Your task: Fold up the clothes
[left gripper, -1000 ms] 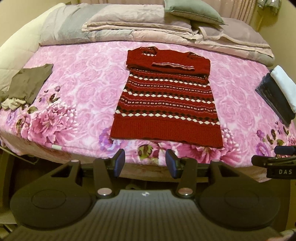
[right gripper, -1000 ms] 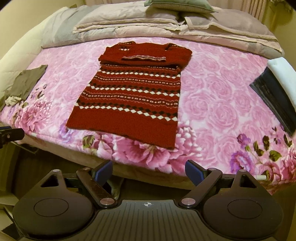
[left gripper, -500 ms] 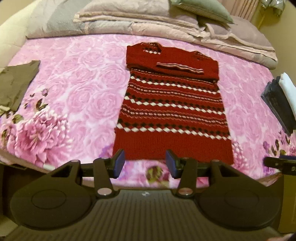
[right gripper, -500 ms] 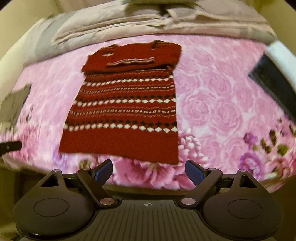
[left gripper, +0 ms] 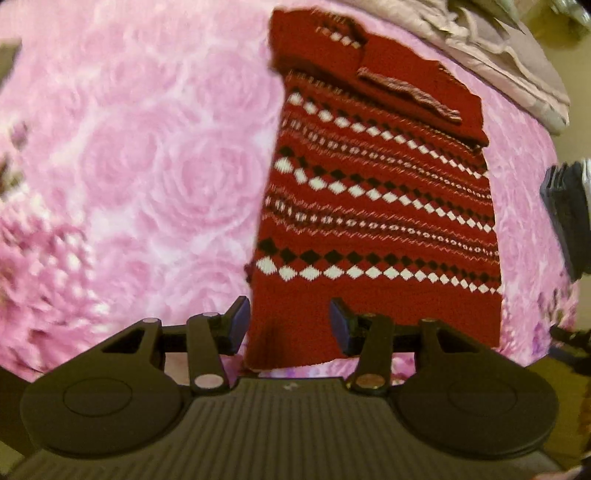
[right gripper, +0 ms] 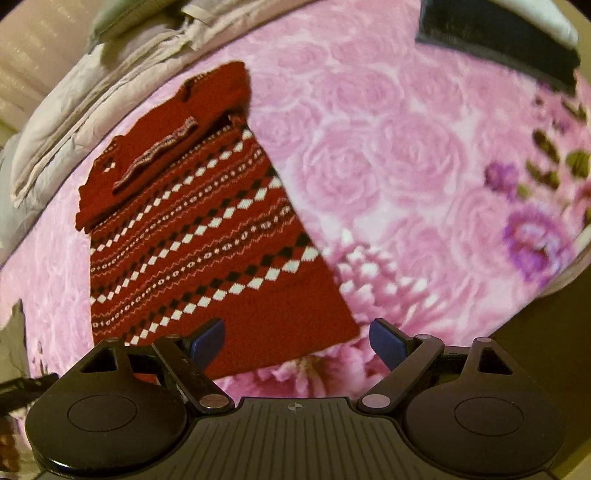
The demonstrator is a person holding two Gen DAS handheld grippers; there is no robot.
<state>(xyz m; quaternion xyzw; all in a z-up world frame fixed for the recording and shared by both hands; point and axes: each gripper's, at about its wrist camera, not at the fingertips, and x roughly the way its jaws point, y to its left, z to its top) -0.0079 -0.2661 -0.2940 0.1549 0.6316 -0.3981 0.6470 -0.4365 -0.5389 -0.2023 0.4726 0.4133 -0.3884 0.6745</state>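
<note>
A red knitted sweater with white and black diamond bands lies flat on the pink floral bedspread, its sleeves folded across the chest. My left gripper is open, its jaws straddling the sweater's near left hem corner. In the right wrist view the sweater lies at the left. My right gripper is open wide over the near right hem corner. Neither gripper holds cloth.
Folded grey-pink quilts lie along the far side of the bed. A stack of dark and white folded clothes sits at the right edge; it also shows in the left wrist view. The bed's near edge is just below both grippers.
Both grippers have moved forward and down over the bed to the sweater's hem, left to the left corner, right to the right corner. Both stayed open. The sweater has not moved.
</note>
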